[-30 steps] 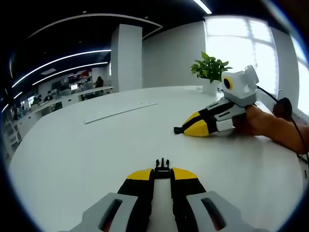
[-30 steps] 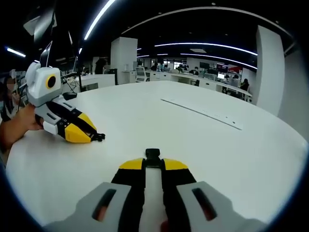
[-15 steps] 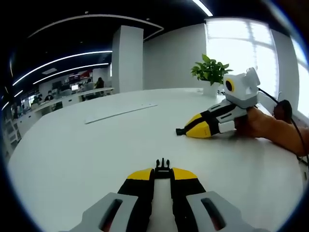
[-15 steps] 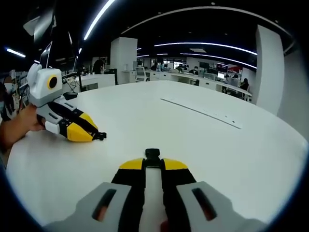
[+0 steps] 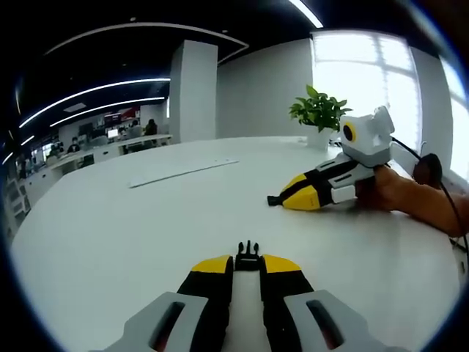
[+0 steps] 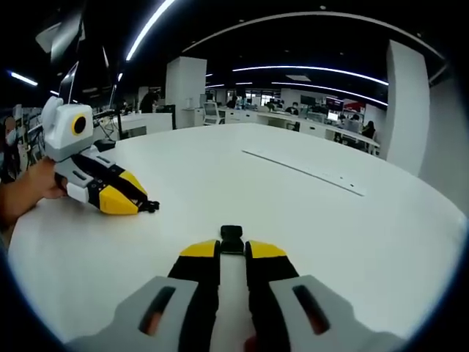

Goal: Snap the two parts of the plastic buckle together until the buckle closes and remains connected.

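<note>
My left gripper (image 5: 248, 267) is shut on the male half of the black buckle (image 5: 248, 254), whose prongs stick out past the yellow tips just above the white table (image 5: 146, 220). My right gripper (image 6: 232, 251) is shut on the blocky black socket half (image 6: 231, 237). In the left gripper view the right gripper (image 5: 287, 198) lies low over the table at the right, a hand (image 5: 399, 192) around its handle and the socket half (image 5: 272, 199) at its tip. In the right gripper view the left gripper (image 6: 135, 203) sits at the left with the pronged half (image 6: 150, 207) at its tip. The two halves are apart.
A potted plant (image 5: 319, 108) stands at the table's far edge behind the right gripper. A long white strip (image 5: 183, 170) lies flat across the table's middle, also seen as a strip (image 6: 304, 170) in the right gripper view. A cable (image 5: 432, 165) trails behind the hand.
Both grippers have drifted only slightly. Each stays shut on its buckle half, and the gap between the halves is about the same.
</note>
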Demonstrator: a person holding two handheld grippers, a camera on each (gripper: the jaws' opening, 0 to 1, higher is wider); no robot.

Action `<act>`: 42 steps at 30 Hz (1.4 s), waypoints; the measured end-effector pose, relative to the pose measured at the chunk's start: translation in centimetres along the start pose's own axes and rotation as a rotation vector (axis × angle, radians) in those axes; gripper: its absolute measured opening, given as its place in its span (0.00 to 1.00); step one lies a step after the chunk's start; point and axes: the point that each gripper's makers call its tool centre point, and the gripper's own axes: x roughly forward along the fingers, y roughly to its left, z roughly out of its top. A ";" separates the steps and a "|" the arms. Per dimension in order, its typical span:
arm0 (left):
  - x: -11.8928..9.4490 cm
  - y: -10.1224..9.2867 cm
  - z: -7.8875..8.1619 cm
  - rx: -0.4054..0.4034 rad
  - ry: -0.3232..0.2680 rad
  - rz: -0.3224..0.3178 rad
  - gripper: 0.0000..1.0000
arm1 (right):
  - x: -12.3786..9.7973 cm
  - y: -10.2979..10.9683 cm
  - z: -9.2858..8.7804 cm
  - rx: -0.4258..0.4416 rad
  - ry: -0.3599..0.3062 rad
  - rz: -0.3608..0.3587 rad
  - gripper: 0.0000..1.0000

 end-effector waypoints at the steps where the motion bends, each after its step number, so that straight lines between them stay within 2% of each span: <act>1: 0.0 0.0 0.0 0.004 -0.001 -0.001 0.14 | 0.0 0.1 0.0 0.004 -0.001 0.004 0.16; 42: 0.1 -0.1 0.1 -0.002 -0.002 0.013 0.12 | 0.3 -0.5 0.0 -0.003 -0.001 -0.020 0.13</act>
